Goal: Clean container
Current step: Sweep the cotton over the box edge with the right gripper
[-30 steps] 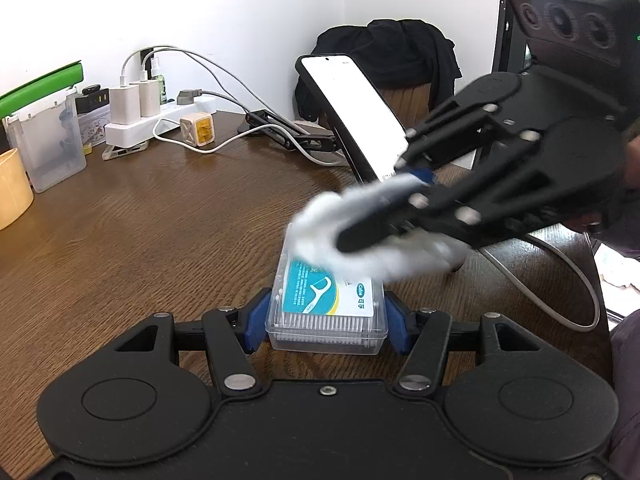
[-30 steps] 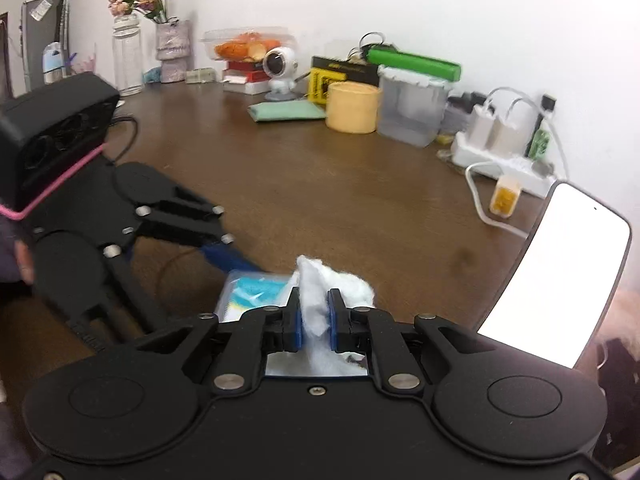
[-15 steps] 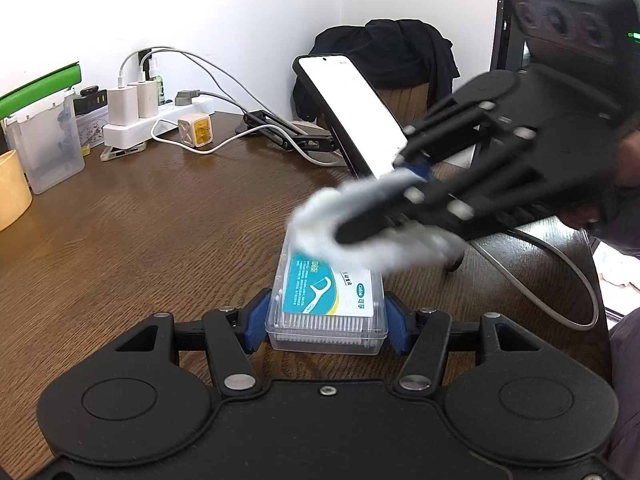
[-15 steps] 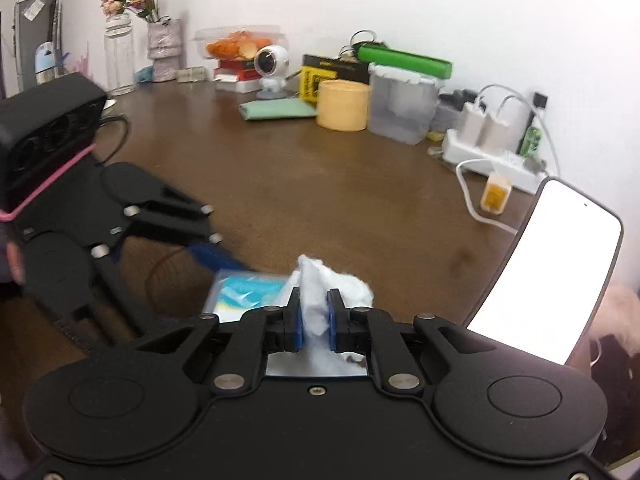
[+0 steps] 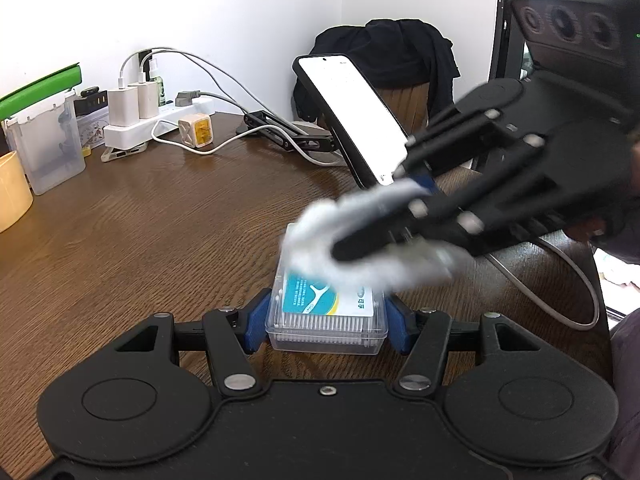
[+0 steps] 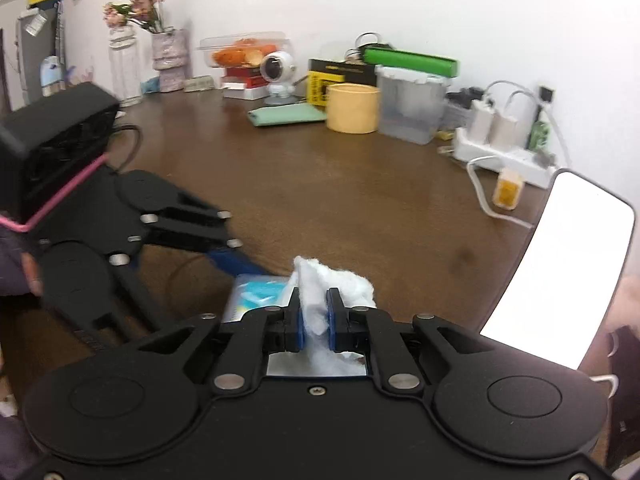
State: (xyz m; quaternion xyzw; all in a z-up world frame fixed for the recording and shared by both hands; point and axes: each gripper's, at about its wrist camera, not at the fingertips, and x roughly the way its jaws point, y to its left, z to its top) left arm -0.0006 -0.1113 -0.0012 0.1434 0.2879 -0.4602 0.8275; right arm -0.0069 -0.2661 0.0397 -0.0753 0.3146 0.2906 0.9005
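A clear plastic container (image 5: 326, 322) with a teal floss-pick label sits on the brown table, and my left gripper (image 5: 326, 320) is shut on its two short sides with blue pads. My right gripper (image 6: 316, 320) is shut on a white tissue wad (image 6: 320, 296). In the left wrist view that tissue wad (image 5: 360, 248) presses on the far part of the container's lid, with the right gripper (image 5: 348, 250) reaching in from the right. In the right wrist view the container (image 6: 256, 294) shows just left of the tissue, and the left gripper's fingers (image 6: 236, 258) reach toward it.
A phone (image 5: 352, 116) with a lit white screen stands on a stand just behind the container. A power strip (image 5: 156, 120) with chargers and cables, a clear box (image 5: 44, 148) and a yellow cup (image 6: 352, 108) line the back wall. A grey cable (image 5: 576, 280) loops at the right.
The right gripper with the tissue has slid slightly over the container's lid. The left gripper and the container have stayed put.
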